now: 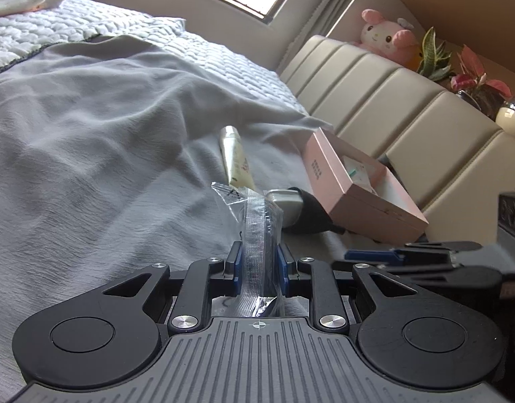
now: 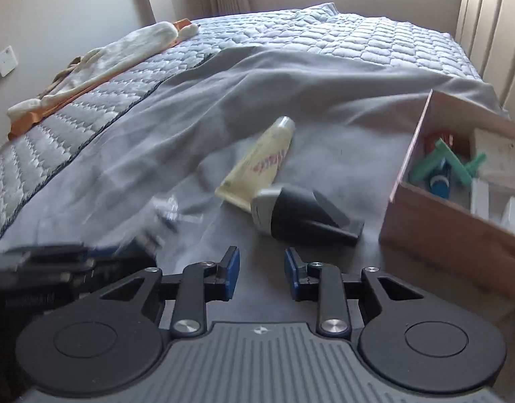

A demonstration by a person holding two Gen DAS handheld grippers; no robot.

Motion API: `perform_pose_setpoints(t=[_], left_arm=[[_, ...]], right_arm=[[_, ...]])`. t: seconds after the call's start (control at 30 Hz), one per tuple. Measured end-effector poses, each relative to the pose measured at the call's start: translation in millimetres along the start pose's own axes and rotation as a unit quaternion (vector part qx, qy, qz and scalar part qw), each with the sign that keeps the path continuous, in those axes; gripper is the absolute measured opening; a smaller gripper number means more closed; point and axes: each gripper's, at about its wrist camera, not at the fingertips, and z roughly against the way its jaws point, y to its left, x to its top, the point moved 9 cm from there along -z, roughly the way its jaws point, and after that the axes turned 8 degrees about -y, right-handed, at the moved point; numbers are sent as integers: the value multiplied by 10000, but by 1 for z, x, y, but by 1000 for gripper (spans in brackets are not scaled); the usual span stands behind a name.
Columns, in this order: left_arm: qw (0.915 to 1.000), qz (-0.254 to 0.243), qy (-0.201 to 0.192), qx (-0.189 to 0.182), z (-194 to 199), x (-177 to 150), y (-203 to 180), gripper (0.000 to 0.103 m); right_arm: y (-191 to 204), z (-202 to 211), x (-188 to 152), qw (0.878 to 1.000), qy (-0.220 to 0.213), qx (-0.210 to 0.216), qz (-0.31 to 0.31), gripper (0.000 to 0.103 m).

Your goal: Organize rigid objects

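My left gripper (image 1: 259, 262) is shut on a clear plastic bag (image 1: 257, 231) with a dark item inside, held just above the grey blanket. Beyond it lie a pale yellow tube (image 1: 234, 158) and a silver-and-black device (image 1: 291, 208). To their right an open pink box (image 1: 355, 184) holds small items. In the right wrist view my right gripper (image 2: 261, 268) is open over the blanket with nothing between its fingers. The device (image 2: 301, 215) and the tube (image 2: 261, 161) lie just ahead of it. The box (image 2: 459, 231) is at its right, and the blurred bag (image 2: 167, 215) at its left.
The grey blanket (image 2: 291, 84) covers a quilted bed (image 2: 358, 33). A padded headboard (image 1: 408, 117) runs behind the box, with a pink plush toy (image 1: 388, 37) and plants (image 1: 472, 74) on the ledge above. A cream and orange cloth (image 2: 99, 63) lies at the bed's far left.
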Motion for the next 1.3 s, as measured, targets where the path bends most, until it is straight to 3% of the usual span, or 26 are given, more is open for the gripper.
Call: perform_pose_setpoints(t=[0.07, 0.13, 0.2, 0.3, 0.47, 0.63, 0.73, 0.8, 0.93, 0.97, 1.03, 1.1, 1.17, 1.3], left_arm=[[10000, -31, 1, 16, -1, 0, -3, 23], [10000, -76, -20, 50, 1, 0, -5, 23], [9999, -115, -51, 98, 4, 1, -5, 23], [9998, -72, -99, 153, 9, 3, 0, 23], [9995, 76, -148, 269, 13, 6, 13, 23], [9994, 163, -178, 260, 15, 6, 18, 23], [9995, 156, -168, 221, 13, 5, 16, 23], [9996, 141, -170, 189, 14, 5, 13, 23], [9994, 101, -172, 277, 12, 6, 12, 23], [9993, 80, -164, 319, 12, 6, 11, 23], [9990, 23, -122, 436, 11, 5, 12, 23], [9985, -51, -53, 551, 10, 3, 11, 23], [9983, -104, -1, 579, 10, 2, 11, 23], [9985, -115, -9, 534, 14, 2, 12, 23]], right_arm=[[-1, 17, -15, 9979, -228, -361, 487, 30], [-4, 25, -17, 9938, -401, -617, 837, 39], [-8, 26, -11, 9926, -499, -666, 880, 47], [-14, 18, 4, 9934, -657, -640, 682, 49], [-35, -6, 32, 9927, -829, -586, -650, 58], [-66, -25, 20, 9701, -875, -676, -2160, 58], [-75, -29, 15, 9577, -903, -416, -2701, 53], [-65, -26, 12, 9576, -725, -112, -2786, 48], [-13, 1, 10, 9723, -477, 1095, -2008, 46], [-3, 7, 8, 9761, -433, 1232, -1737, 46], [9, 19, 7, 9883, -501, 1005, -1034, 48], [12, 22, 10, 9969, -703, 314, -179, 58], [11, 16, 15, 9954, -821, -178, 453, 61], [13, -15, 25, 9924, -528, -329, 1066, 62]])
